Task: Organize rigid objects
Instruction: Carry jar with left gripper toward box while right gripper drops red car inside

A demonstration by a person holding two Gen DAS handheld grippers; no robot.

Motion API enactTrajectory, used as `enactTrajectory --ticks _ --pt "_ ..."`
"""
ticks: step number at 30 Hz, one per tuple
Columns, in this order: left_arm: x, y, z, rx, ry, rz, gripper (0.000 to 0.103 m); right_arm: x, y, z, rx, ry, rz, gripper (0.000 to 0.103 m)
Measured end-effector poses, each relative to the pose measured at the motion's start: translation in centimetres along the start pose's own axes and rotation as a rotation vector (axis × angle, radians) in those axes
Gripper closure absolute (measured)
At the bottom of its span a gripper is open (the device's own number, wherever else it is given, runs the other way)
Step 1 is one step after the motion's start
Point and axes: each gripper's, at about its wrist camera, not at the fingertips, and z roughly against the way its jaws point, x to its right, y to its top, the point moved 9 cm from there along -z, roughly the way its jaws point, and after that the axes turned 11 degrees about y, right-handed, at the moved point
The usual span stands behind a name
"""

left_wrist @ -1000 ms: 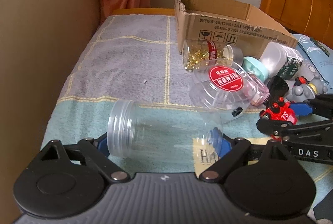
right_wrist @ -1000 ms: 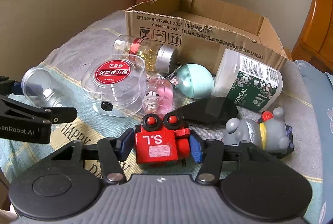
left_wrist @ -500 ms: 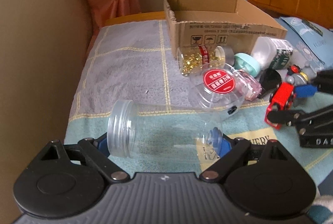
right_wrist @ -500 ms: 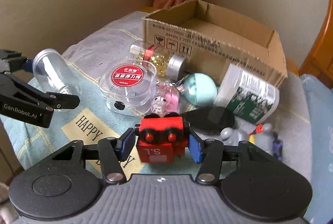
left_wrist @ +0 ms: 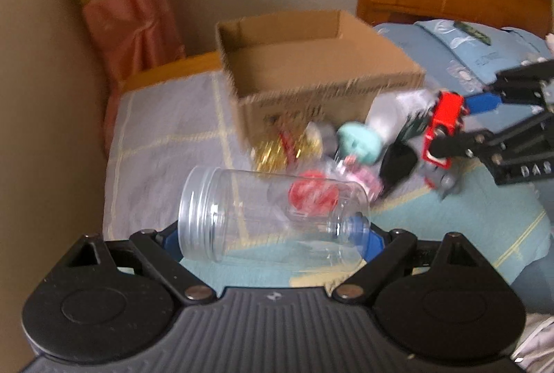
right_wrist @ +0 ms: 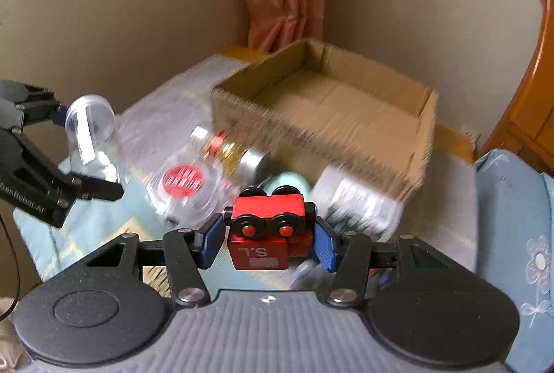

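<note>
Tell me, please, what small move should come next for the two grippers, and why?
Probably carry both forward over the open cardboard box: the left gripper holds the clear jar, the right gripper holds the red toy train, both lifted clear of the clutter.

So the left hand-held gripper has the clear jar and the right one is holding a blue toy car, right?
Not quite: the toy car in the right hand-held gripper is red, as the right wrist view shows. The left hand-held gripper does hold the clear jar.
</note>
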Motion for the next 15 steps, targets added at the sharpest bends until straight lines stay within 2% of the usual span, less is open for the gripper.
enactTrajectory --ticks 4,8,15 --pt "0.9 3.7 0.1 0.051 -0.027 -0.025 0.011 2.0 2.6 0.7 0.036 -0.023 -0.003 0.044" --pt "1.2 7.6 -1.1 0.083 -0.003 -0.021 0.011 4.4 4.7 0.1 0.044 -0.042 -0.041 0.044" --pt "2.1 12.2 -4.5 0.062 0.017 -0.021 0.011 8.7 6.5 -2.1 0.025 -0.064 -0.143 0.044"
